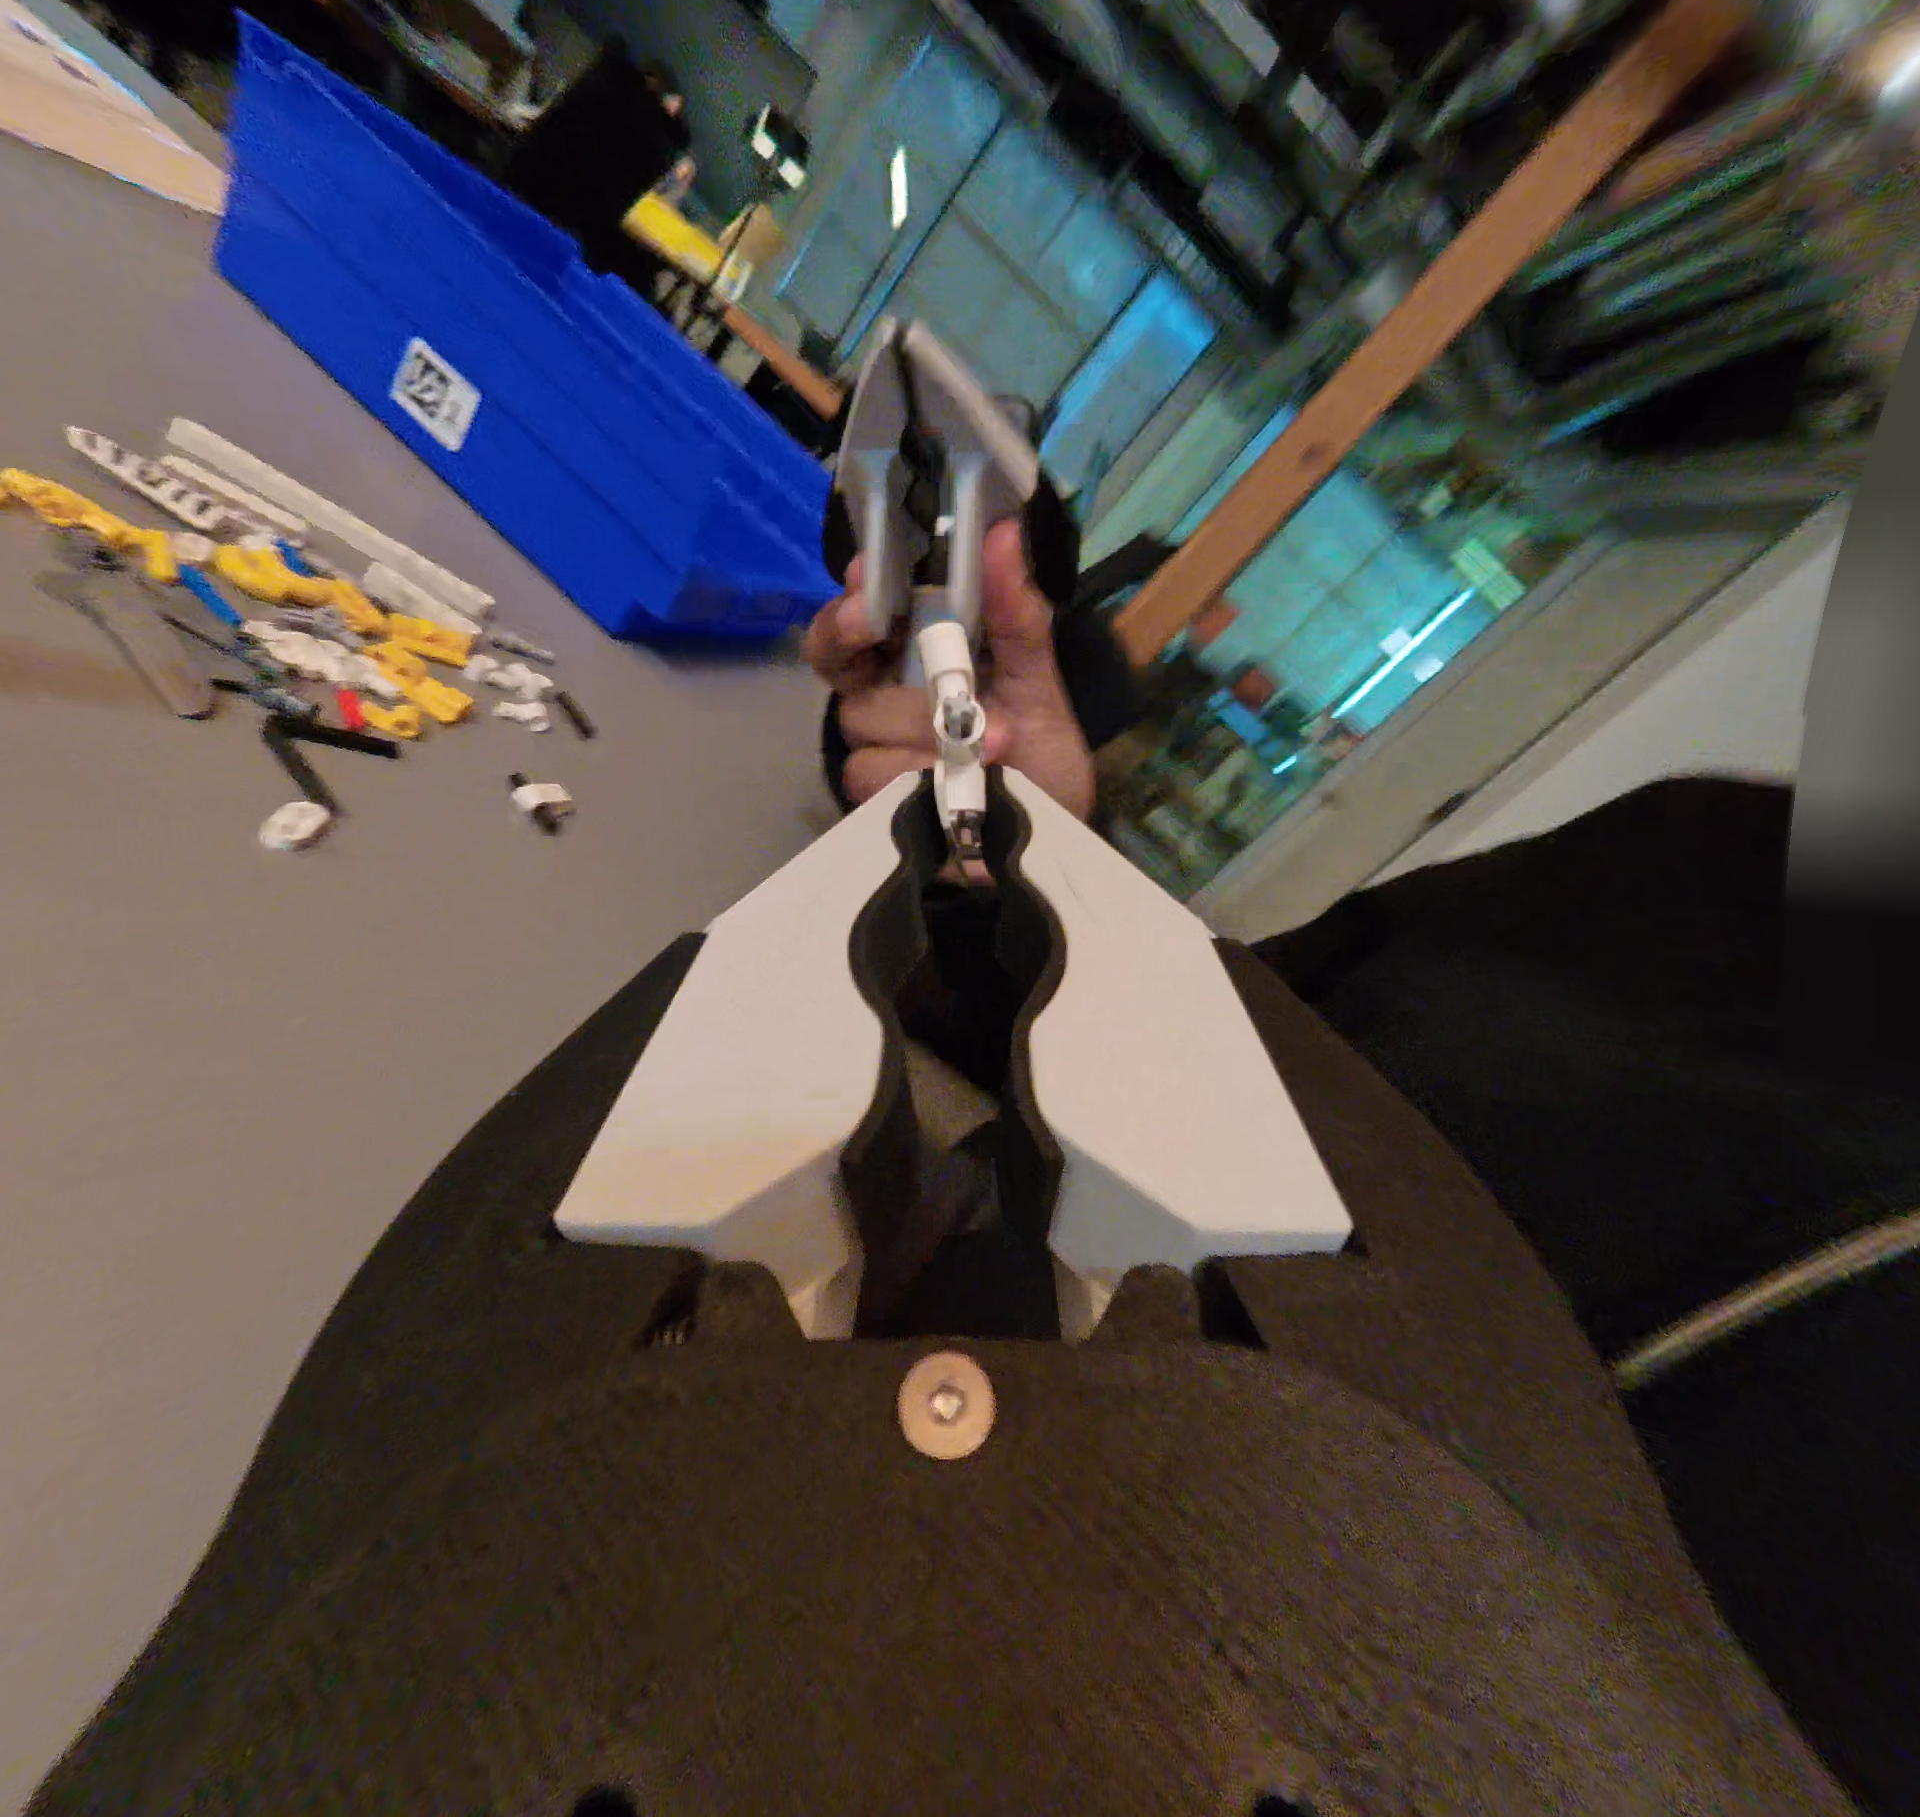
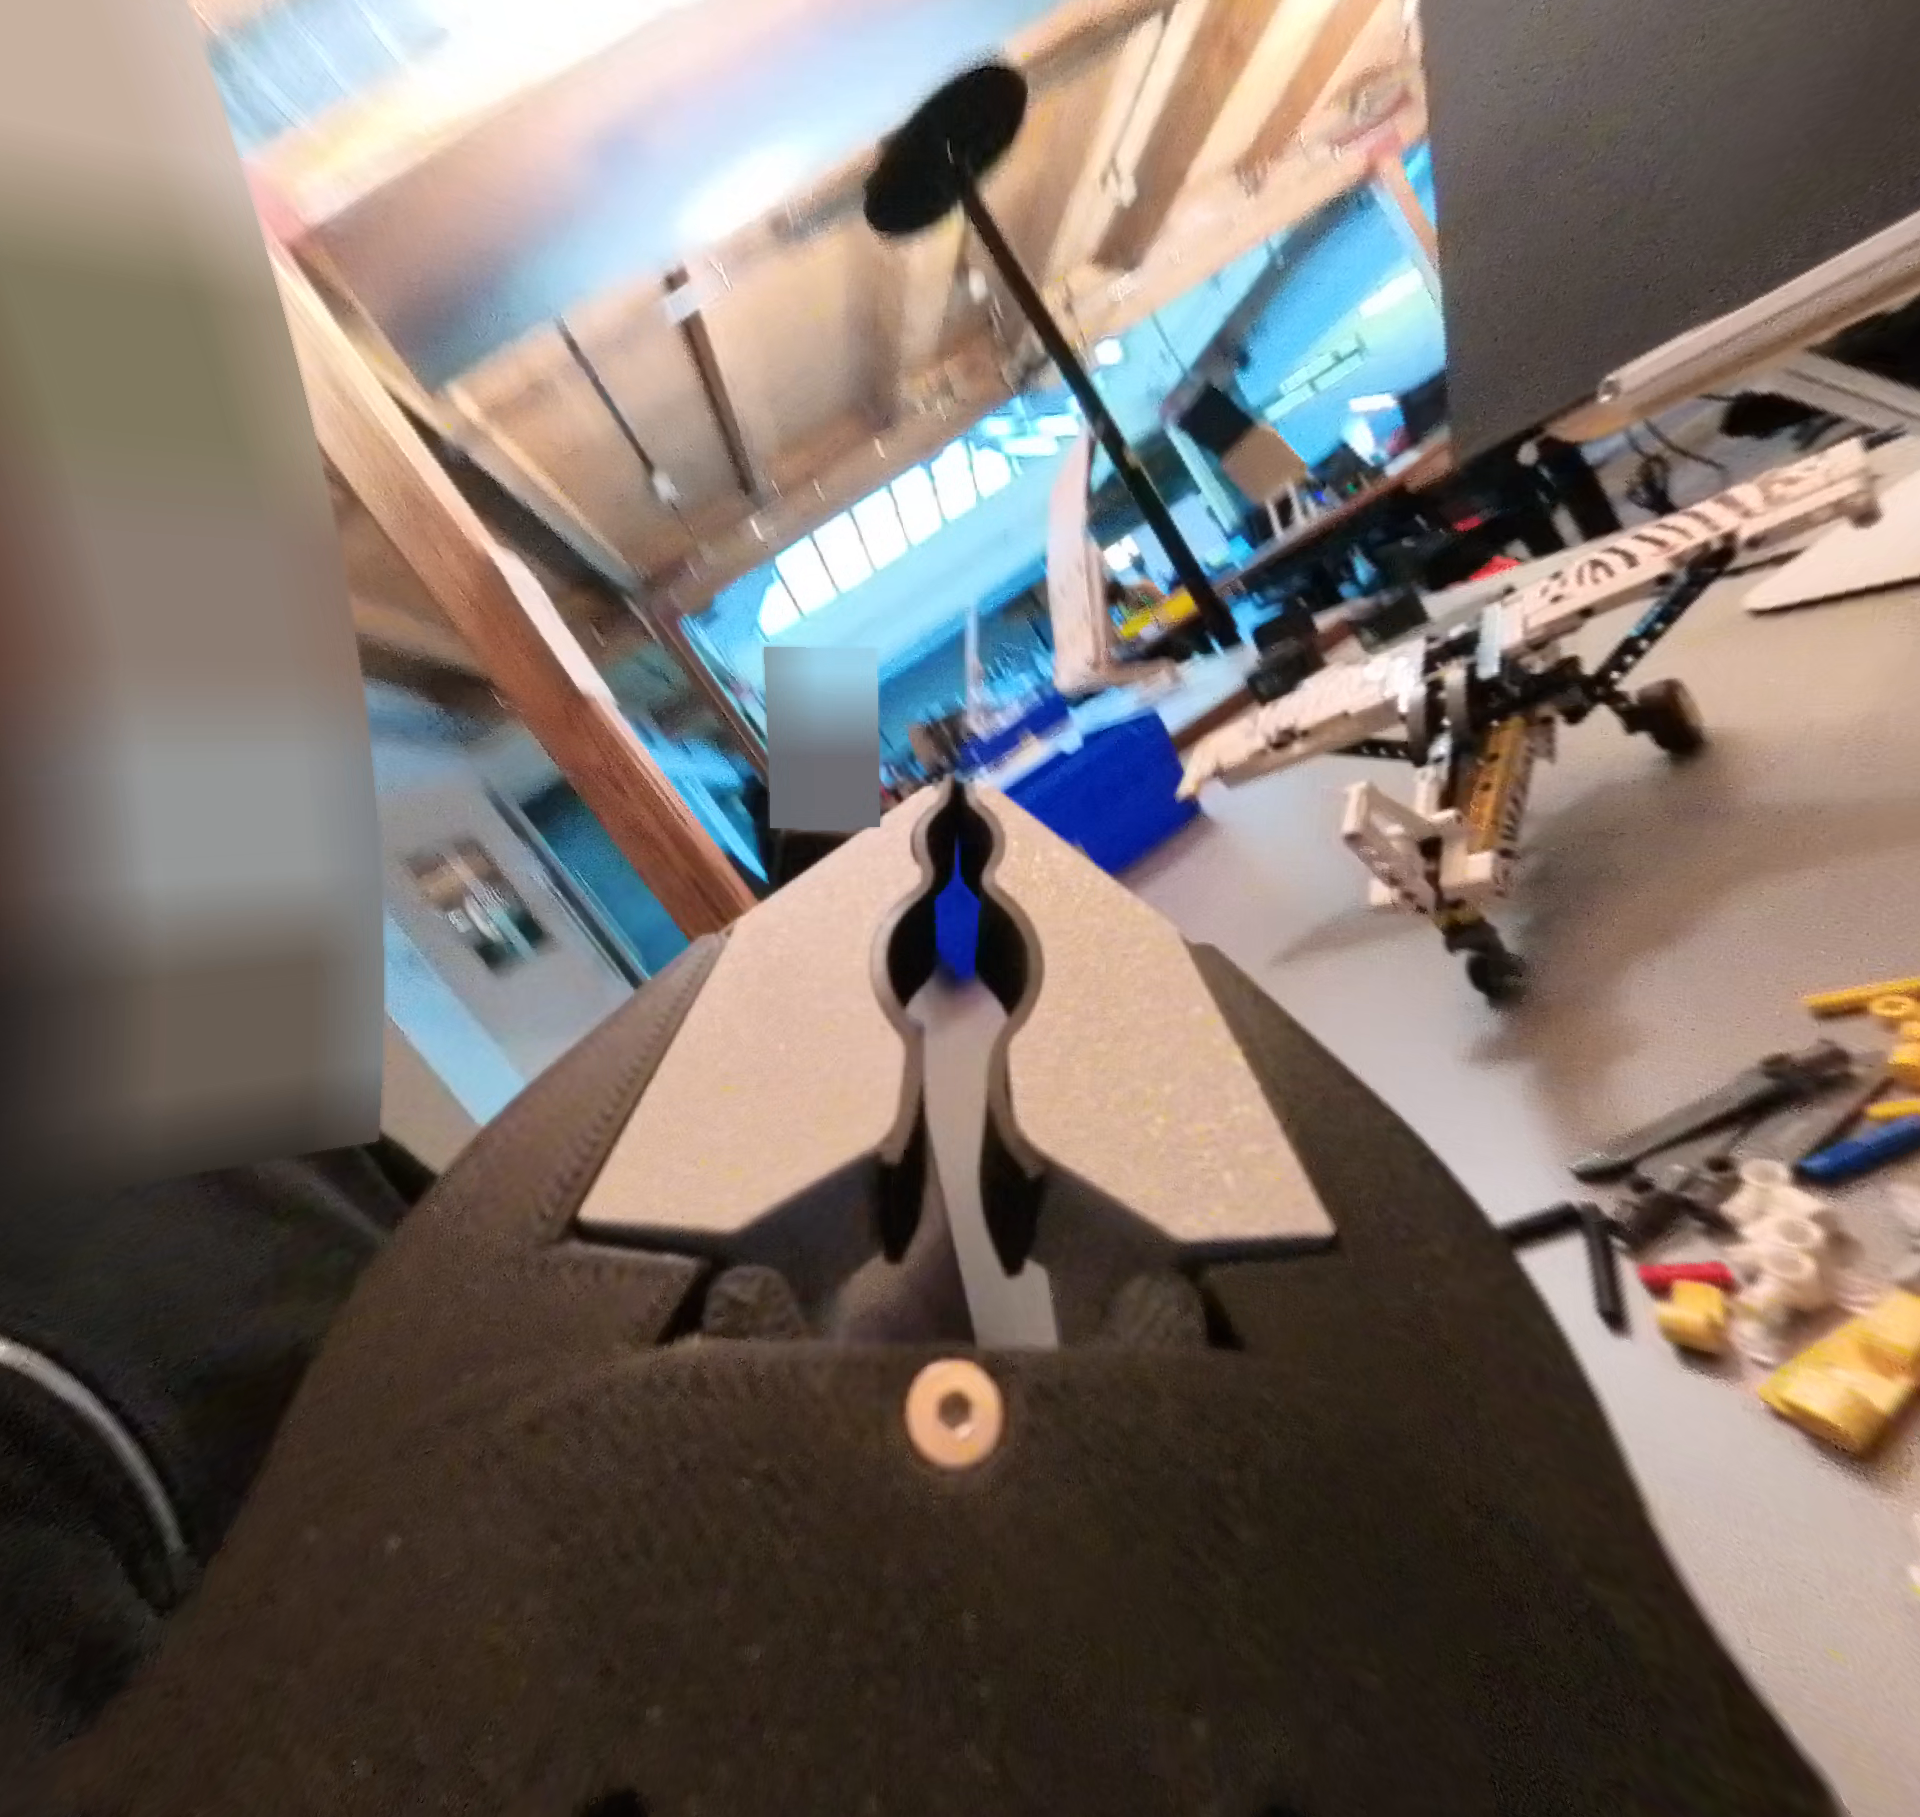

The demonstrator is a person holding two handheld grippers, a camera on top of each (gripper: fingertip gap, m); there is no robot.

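My left gripper (image 1: 961,811) is shut on the lower end of a small white building-toy piece (image 1: 956,718), a jointed connector with a grey pin. The piece sticks out past the tips, held in the air beside the grey table (image 1: 312,1040). Just beyond it, a hand (image 1: 1029,718) holds my right gripper (image 1: 902,333), whose grey fingers point away from the piece and lie together. In the right wrist view my right gripper (image 2: 956,801) is shut with nothing between the tips. The blue seen through its jaws is the blue bin (image 2: 1101,780) behind.
A blue bin (image 1: 499,385) stands on the table at the left. A pile of loose yellow, white and black pieces (image 1: 291,614) lies before it, also seen in the right wrist view (image 2: 1818,1248). A part-built white model (image 2: 1507,687) stands by a monitor (image 2: 1662,157). The tips of one gripper are about 10 centimeters away from the tips of the other.
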